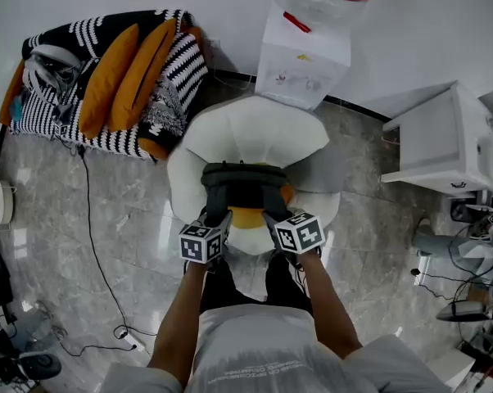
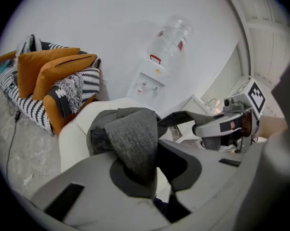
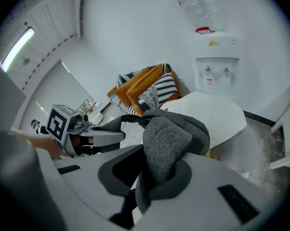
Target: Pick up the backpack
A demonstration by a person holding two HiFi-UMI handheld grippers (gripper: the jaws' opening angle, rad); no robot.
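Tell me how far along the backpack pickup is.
Done: the left gripper and right gripper are each shut on a grey strap. In hand: the backpack is between them, over the white chair. Left: lifting it clear; I cannot tell whether it rests there.

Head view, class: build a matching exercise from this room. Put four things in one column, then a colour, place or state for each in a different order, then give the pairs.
Things:
1. backpack
2. cushions
3. water dispenser
4. left tool

Descriptions:
A. orange, on the striped sofa
B. shut on a grey strap
C. dark, over the white chair
D. white, by the wall behind the chair

Pairs: 1-C, 2-A, 3-D, 4-B.
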